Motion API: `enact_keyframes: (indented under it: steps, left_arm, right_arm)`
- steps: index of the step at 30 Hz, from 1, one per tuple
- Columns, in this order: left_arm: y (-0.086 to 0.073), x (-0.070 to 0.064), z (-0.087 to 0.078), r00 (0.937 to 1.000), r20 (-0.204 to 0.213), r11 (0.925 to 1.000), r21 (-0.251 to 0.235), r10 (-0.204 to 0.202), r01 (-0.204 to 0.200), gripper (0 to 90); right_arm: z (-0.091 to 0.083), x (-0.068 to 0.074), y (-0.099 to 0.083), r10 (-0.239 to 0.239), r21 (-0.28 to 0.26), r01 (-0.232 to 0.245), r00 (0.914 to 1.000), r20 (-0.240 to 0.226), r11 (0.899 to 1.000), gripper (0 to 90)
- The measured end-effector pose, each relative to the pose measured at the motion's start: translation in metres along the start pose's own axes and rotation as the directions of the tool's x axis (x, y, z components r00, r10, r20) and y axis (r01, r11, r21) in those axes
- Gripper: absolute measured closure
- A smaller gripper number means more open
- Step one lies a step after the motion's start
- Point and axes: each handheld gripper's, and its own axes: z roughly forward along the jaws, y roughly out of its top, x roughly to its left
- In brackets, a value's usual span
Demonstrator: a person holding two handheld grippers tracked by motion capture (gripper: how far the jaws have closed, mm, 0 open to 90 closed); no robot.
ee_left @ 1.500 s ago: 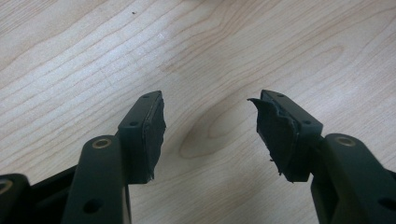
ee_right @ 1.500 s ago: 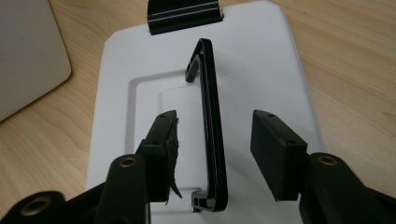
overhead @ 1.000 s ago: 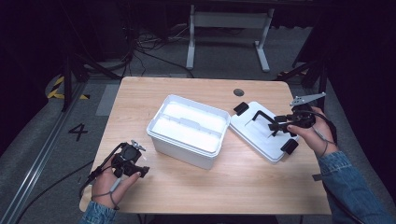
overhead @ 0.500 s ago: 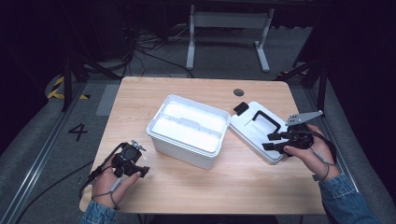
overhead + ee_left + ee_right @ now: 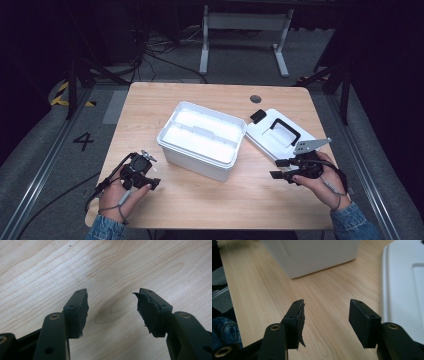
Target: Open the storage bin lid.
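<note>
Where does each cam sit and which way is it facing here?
High view: fixed above the person's side, looking forward and down on the table; both hands show, left tool, right tool, white box, lid.
Left gripper view: rides the left tool, facing down at bare wood between its open jaws.
Right gripper view: rides the right tool, looking along the tabletop; a denim sleeve shows.
Shared: high and right gripper views both show box and lid.

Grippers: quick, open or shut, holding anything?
Left gripper: open, empty, over bare table.
Right gripper: open, empty, beside the lid, apart from it.
</note>
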Motion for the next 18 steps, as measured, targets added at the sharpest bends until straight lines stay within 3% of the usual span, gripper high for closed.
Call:
enact_keyframes:
  steps: [2, 4, 7, 14, 18]
  left_arm:
    - [0.0, 0.0, 0.0, 1.0, -0.001, 1.0, 0.001, 0.001, -0.001, 42.4]
    - [0.0, -0.001, 0.001, 1.0, 0.006, 1.0, 0.003, -0.001, 0.001, 42.4]
    - [0.001, -0.001, 0.002, 1.0, 0.004, 1.0, 0.006, 0.005, -0.005, 42.5]
    - [0.001, -0.001, 0.003, 0.9999, 0.016, 1.0, 0.002, 0.001, -0.001, 42.4]
    - [0.001, -0.001, 0.003, 0.9998, 0.016, 1.0, -0.002, 0.008, -0.007, 42.5]
  right_arm:
    - [0.006, 0.001, -0.005, -0.001, -0.01, 0.001, 1.0, -0.007, 1.0, 47.3]
    - [0.013, 0.003, -0.01, -0.02, 0.033, 0.02, 0.9998, 0.004, 0.999, 47.3]
    - [0.016, 0.005, -0.012, -0.017, 0.036, 0.017, 0.9997, 0.016, 0.999, 47.2]
    - [0.038, 0.007, -0.032, -0.011, 0.019, 0.01, 0.9997, 0.021, 1.0, 47.2]
    - [0.056, 0.008, -0.042, -0.043, 0.012, 0.043, 0.9989, 0.019, 0.999, 46.4]
